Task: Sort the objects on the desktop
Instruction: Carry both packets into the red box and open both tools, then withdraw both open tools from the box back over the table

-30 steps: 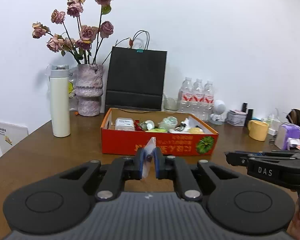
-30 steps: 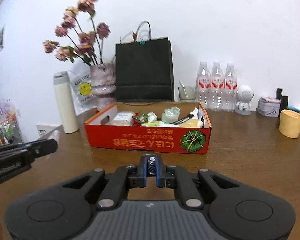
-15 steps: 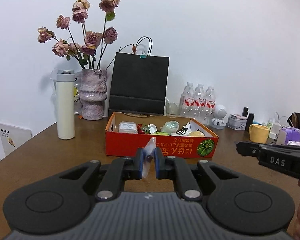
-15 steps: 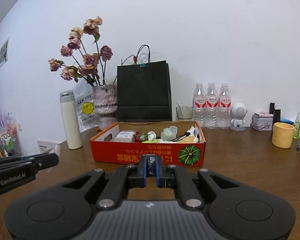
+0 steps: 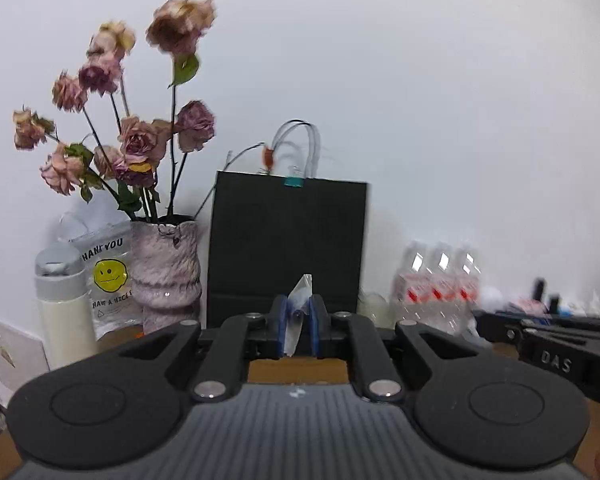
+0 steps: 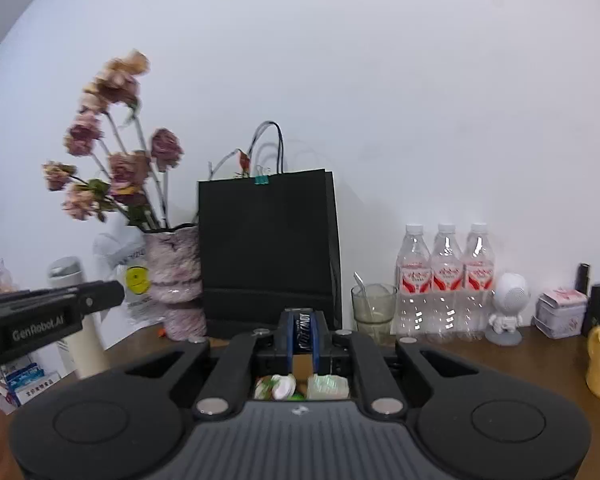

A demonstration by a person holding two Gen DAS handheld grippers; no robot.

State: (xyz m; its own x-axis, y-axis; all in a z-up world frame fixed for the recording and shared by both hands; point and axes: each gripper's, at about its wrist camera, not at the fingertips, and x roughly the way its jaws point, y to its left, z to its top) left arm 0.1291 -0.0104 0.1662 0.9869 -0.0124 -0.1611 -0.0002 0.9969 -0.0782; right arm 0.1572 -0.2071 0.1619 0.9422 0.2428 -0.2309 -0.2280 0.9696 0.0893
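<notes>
Between the blue-padded fingers [image 5: 283, 322] of the left gripper [image 5: 298, 326] a small clear plastic wrapper [image 5: 299, 308] is pinched; they are closed on its lower half, so its pointed corner stands free above them, tipped a little to the right. Its long axis runs roughly upright, along the finger faces, which suits a thin, limp film: gripped flat, it cannot slide sideways. The right gripper [image 6: 303, 336] is likewise closed, here on a dark blue candy packet [image 6: 302, 330] whose white lettering reads along its length; the packet stands on edge between the pads, long axis up and down, printed face toward the camera. Seen through the gap beneath the right gripper are small items, a pale green piece [image 6: 327, 386] and a white round one [image 6: 283, 386], lying in what I judge to be the sorting box, so the packet is probably held high over it ready to be let go. Whether the left wrapper also hangs over the box cannot be told; only a strip of brown tabletop [image 5: 298, 370] shows beneath it. Farther out stand a black paper bag [image 6: 268, 248], a vase of dried roses [image 5: 166, 272], and three water bottles [image 6: 446, 280] against the wall.
</notes>
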